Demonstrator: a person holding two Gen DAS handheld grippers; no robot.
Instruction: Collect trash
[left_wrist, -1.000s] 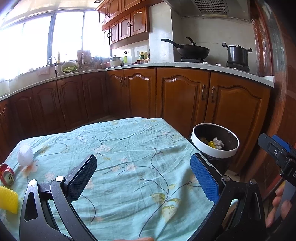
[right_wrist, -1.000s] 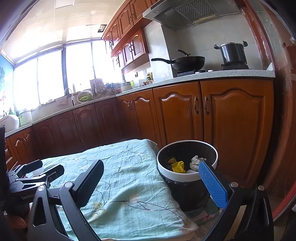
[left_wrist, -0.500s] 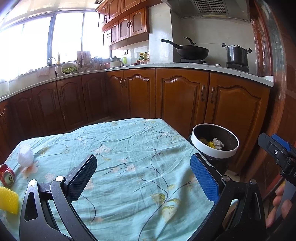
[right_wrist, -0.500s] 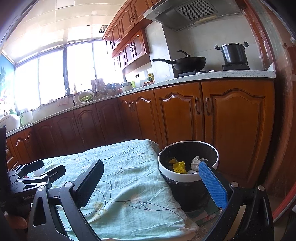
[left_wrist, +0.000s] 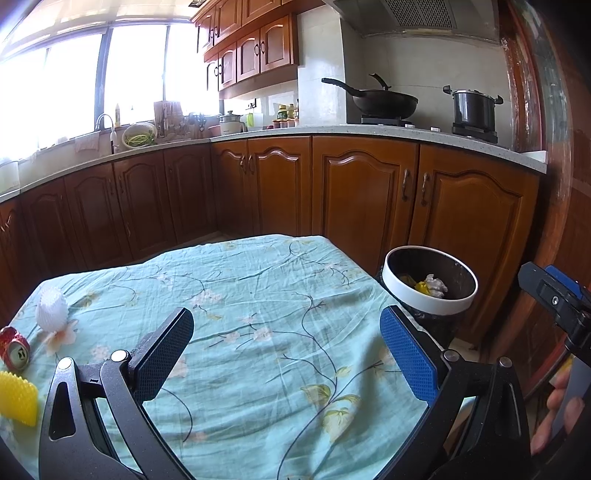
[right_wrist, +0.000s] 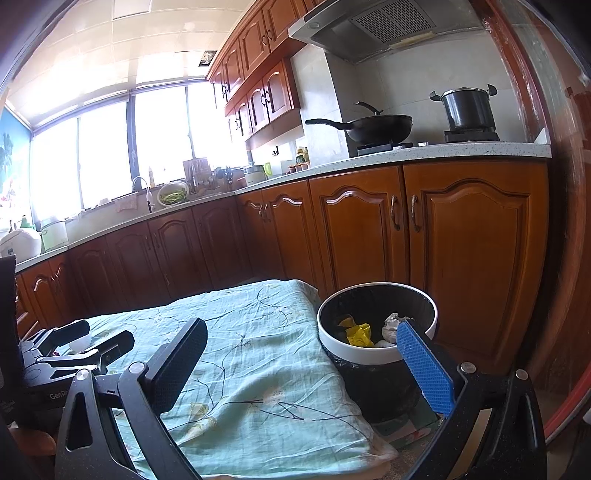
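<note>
A black bin with a white rim (left_wrist: 430, 295) (right_wrist: 376, 350) stands on the floor off the table's right edge, holding yellow wrappers and crumpled paper. At the table's left edge lie a white foam net (left_wrist: 51, 308), a crushed red can (left_wrist: 14, 349) and a yellow spiky piece (left_wrist: 16, 397). My left gripper (left_wrist: 286, 343) is open and empty above the table's near middle. My right gripper (right_wrist: 301, 358) is open and empty at the table's right end, its blue pad just in front of the bin. The left gripper also shows at the left of the right wrist view (right_wrist: 74, 350).
The table wears a light green floral cloth (left_wrist: 258, 295) (right_wrist: 240, 332). Brown kitchen cabinets (left_wrist: 362, 199) run behind the table and bin. A wok (left_wrist: 380, 99) and a pot (left_wrist: 474, 107) sit on the stove. A wooden door frame (right_wrist: 561, 221) stands on the right.
None of the trash has moved. The right wrist view has shifted very slightly; both grippers stay open and almost still.
</note>
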